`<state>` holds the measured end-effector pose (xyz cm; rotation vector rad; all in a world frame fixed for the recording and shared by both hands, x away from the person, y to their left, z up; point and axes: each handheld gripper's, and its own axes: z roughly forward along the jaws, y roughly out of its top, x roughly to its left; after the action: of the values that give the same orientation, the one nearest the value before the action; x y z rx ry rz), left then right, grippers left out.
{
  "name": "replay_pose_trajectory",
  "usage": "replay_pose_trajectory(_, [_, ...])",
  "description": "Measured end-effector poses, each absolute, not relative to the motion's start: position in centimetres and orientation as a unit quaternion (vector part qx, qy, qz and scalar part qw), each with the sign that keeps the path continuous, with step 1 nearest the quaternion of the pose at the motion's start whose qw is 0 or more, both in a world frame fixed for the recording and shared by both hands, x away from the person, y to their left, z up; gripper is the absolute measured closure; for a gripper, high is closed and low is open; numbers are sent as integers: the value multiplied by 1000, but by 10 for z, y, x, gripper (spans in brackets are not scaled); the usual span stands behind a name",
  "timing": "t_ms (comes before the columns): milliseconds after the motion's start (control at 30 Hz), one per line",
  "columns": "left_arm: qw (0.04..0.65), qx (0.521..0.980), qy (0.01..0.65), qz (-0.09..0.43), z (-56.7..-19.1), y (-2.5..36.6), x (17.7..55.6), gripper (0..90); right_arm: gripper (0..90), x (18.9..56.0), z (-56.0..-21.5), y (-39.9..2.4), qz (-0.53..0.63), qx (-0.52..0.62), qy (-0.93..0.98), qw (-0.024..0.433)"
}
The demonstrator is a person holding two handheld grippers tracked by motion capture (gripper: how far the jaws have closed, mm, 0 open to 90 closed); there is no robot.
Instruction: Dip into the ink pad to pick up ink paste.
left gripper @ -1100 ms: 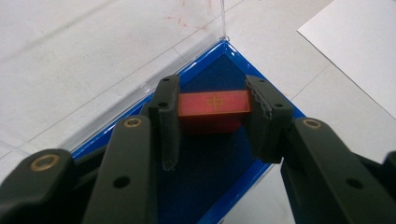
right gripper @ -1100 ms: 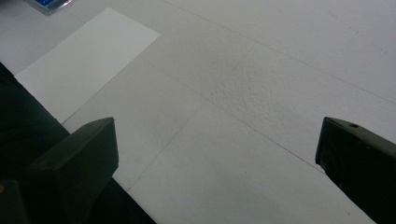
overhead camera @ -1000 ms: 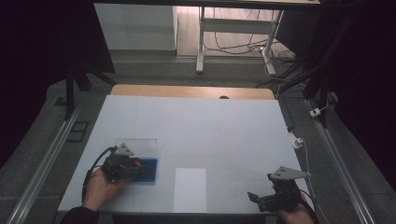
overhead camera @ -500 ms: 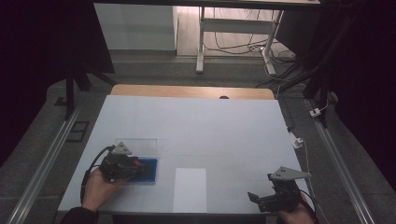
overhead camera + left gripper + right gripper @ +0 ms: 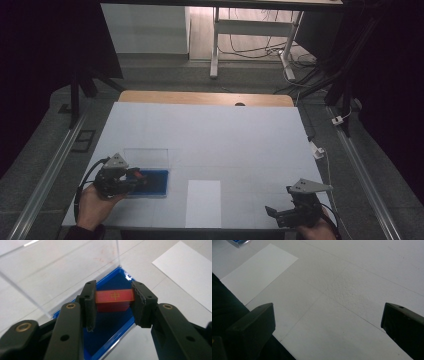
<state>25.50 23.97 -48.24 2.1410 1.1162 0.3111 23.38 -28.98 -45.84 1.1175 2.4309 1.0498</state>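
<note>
Clamped between the two black jaws of the left gripper (image 5: 113,305): one red block (image 5: 114,300), a gold character printed on its top face, long axis running straight across from pad to pad, its two short ends pressed against the pads. Held just above the blue floor of one open box (image 5: 110,332), over the box's near part, underside of the block hidden from the left gripper view. Raised behind the block: one clear lid (image 5: 57,272), standing up from the box's far edge. Seen from the high view at the table's near left corner, left gripper (image 5: 134,180) pointed rightward over the blue box (image 5: 155,182), gripped by one hand (image 5: 95,205) entering from below. Laid flat just right of the box, one white sheet of paper (image 5: 203,202), long axis running away from the person. Parked well apart at the near right corner, right gripper (image 5: 280,216), jaws spread wide with nothing between them, over the bare white table (image 5: 352,290). Two grippers, one block, one box, one sheet in all.
</note>
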Motion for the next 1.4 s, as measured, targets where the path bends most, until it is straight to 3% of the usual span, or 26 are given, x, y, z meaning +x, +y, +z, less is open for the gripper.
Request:
replay_pose_trajectory(367, [316,840,430,98,-495,236,264,583,0,234,-459,-289,361,385,839,133])
replay_pose_trajectory(667, [290,855,416,111,-499,227,264,586,0,234,-459,-289,361,385,839,132])
replay_pose_trajectory(800, [302,846,428,100,-501,231,264,587,0,234,-459,-289,361,385,839,132])
replay_pose_trajectory(1000, [285,854,419,122,-501,223,261,589,0,233,-459,-289,359,382,841,133])
replay_pose_trajectory(1400, [322,833,443,76,-504,238,268,589,0,234,-459,-289,359,383,841,133])
